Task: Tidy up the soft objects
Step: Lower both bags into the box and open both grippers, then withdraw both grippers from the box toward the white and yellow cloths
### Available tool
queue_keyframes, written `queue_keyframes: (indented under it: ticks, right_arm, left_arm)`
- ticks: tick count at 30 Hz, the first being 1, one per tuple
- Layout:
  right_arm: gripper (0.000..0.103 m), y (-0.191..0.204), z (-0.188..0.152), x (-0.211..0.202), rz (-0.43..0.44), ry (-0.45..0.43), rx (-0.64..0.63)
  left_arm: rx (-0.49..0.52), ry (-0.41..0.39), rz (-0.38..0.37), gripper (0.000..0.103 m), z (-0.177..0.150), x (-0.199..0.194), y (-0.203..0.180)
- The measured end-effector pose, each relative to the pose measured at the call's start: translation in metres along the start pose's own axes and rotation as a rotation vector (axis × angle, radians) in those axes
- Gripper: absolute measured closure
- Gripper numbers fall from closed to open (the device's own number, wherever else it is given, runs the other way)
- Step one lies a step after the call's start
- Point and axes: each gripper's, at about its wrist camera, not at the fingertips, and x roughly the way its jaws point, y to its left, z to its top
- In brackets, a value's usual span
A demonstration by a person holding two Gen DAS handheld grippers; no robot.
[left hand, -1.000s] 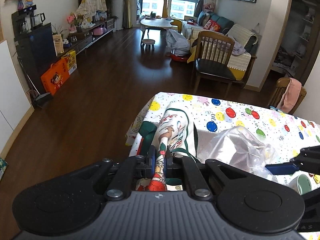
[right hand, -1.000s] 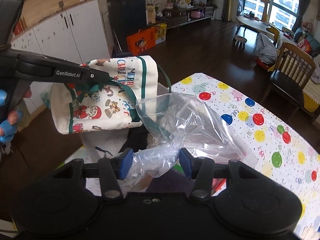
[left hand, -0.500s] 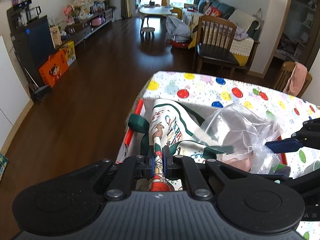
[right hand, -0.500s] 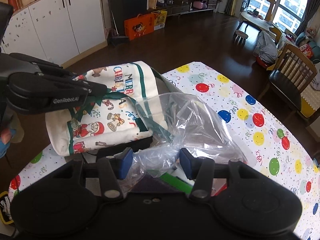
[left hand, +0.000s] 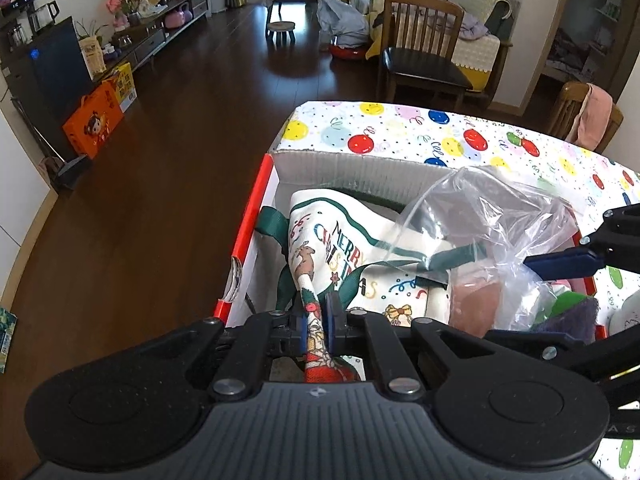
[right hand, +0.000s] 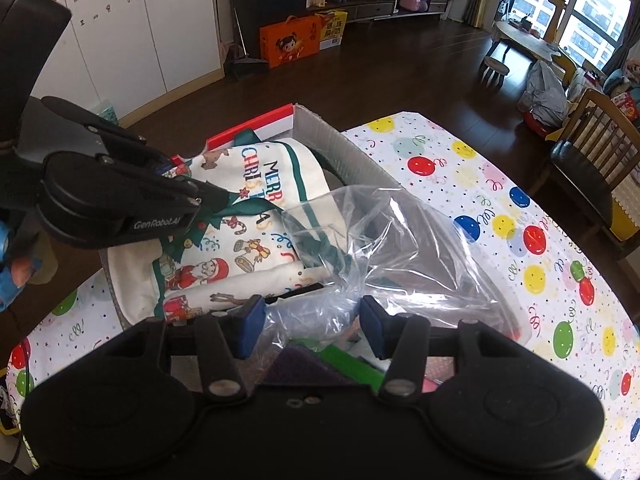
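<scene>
A cream Christmas tote bag (left hand: 344, 240) with green straps lies partly inside a red-edged cardboard box (left hand: 256, 208) on the balloon-print tablecloth (left hand: 420, 128). My left gripper (left hand: 316, 316) is shut on a fold of the bag's fabric at the box's near side. In the right wrist view the left gripper (right hand: 192, 200) pinches the tote bag (right hand: 256, 248) from the left. My right gripper (right hand: 312, 320) is shut on the bunched neck of a clear plastic bag (right hand: 392, 240), which rests on the tote and the box's wall (right hand: 340, 140). Something pinkish shows through the plastic bag (left hand: 500, 216).
Green and purple soft items (right hand: 344, 364) lie in the box under my right gripper. A wooden chair (left hand: 424, 40) stands beyond the table, and another chair with a pink cloth (left hand: 588, 116) is at its right. Dark wooden floor lies left of the table.
Both grippers have sunk. The tote bag, which hung above the table edge, now rests in the box, and the plastic bag came down with it.
</scene>
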Motion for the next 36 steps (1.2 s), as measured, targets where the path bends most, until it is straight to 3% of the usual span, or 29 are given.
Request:
queue_keyframes:
  ticks: [6, 9, 10, 13, 20, 28, 33, 36]
  right_arm:
    - [0.049, -0.001, -0.001, 0.003, 0.001, -0.008, 0.012]
    - [0.048, 0.0, -0.001, 0.005, -0.008, -0.017, 0.012]
    - [0.047, 0.0, -0.001, 0.005, -0.008, -0.02, 0.013]
    - [0.046, 0.0, -0.001, 0.004, -0.012, -0.03, 0.017]
    - [0.038, -0.008, -0.002, -0.013, 0.008, -0.097, 0.066]
    - [0.023, -0.019, -0.008, -0.06, 0.055, -0.194, 0.137]
    - [0.018, -0.02, -0.019, -0.092, 0.071, -0.249, 0.187]
    - [0.014, -0.021, -0.032, -0.11, 0.068, -0.277, 0.221]
  left_arm:
    - [-0.003, 0.029, -0.032, 0.093, -0.001, -0.001, 0.005]
    - [-0.004, 0.034, -0.056, 0.084, -0.002, -0.003, 0.006]
    - [-0.004, 0.033, -0.06, 0.074, -0.001, -0.005, 0.007]
    - [0.003, 0.021, -0.078, 0.027, -0.002, -0.011, 0.008]
    - [0.011, -0.033, -0.078, 0.026, -0.002, -0.027, 0.01]
    - [0.048, -0.114, -0.07, 0.026, -0.002, -0.058, 0.009]
    - [0.09, -0.159, -0.105, 0.026, -0.001, -0.081, 0.0]
    - [0.109, -0.179, -0.143, 0.019, -0.001, -0.095, -0.008]
